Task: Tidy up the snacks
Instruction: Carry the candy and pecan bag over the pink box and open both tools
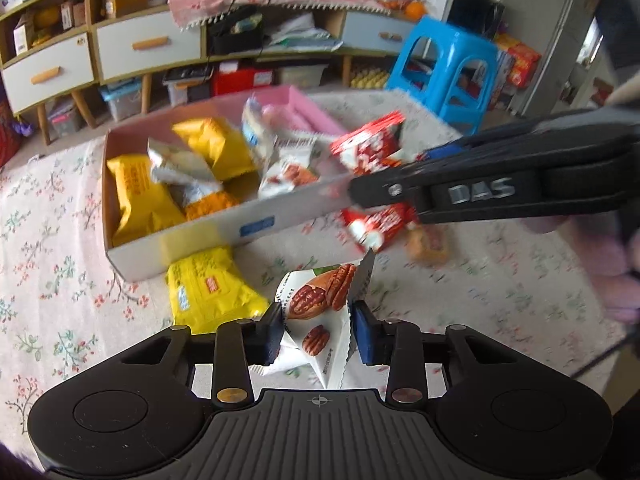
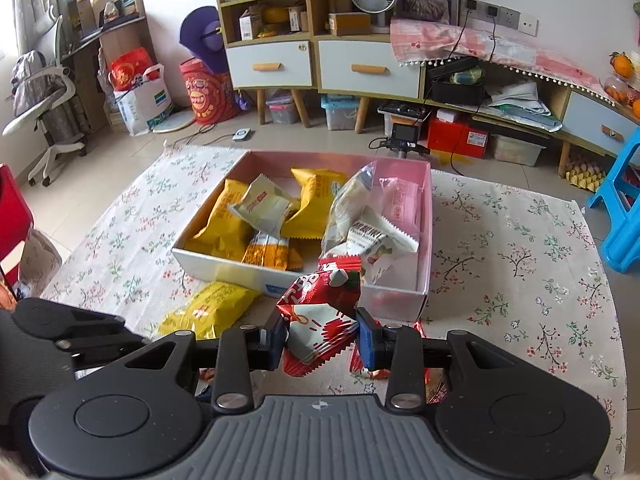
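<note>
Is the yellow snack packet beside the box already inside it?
No, the yellow snack packet lies on the floral cloth just outside the near wall of the white-and-pink cardboard box.

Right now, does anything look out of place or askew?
Yes. A yellow packet and an orange-brown snack lie loose on the floral cloth outside the box, whose own packets are jumbled at angles.
</note>
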The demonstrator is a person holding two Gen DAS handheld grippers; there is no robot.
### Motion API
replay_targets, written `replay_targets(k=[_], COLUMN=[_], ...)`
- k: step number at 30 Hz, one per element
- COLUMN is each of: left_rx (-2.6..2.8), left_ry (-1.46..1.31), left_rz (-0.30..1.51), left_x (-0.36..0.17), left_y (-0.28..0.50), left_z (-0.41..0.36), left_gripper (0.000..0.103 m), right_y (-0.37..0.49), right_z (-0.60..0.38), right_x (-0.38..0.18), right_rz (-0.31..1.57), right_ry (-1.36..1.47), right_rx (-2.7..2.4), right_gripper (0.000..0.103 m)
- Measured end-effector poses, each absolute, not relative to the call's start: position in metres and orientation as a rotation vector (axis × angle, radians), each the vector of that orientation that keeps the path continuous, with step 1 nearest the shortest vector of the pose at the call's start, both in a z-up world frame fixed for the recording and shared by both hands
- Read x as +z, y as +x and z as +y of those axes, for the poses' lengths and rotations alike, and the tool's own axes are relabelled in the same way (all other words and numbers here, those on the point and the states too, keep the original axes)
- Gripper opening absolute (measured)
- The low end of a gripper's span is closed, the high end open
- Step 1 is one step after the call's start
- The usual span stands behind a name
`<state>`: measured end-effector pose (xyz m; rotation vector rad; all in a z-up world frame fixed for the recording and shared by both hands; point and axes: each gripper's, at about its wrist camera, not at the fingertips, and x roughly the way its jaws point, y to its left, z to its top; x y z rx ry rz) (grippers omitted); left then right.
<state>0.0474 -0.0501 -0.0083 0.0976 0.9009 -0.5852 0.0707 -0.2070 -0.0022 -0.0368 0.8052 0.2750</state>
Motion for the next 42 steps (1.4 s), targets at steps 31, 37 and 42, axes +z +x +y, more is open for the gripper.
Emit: replay_targets(k=[31, 37, 42], left_rx=[-0.171, -0.155, -0.138], left_ry=[0.119, 0.1, 0.089], left_rz=[0.76, 0.756, 0.725], left_x=[0.013, 0.003, 0.002], left_y=[0.203, 0.218, 0.221], left_z=[-0.028, -0.029, -0.031], left_gripper=[0.034, 0.04, 0.059], right_y=[0.164, 0.167, 0.168], right_z=[-0.203, -0.214, -0.22], right_x=[-0.02, -0.023, -0.02], right_rz=[0.872, 0.862, 0.839], right_ry=[0.358, 0.391, 0.429], right_rx=[0.323, 0.306, 0.299], right_gripper=[0.026, 0.029, 0.041])
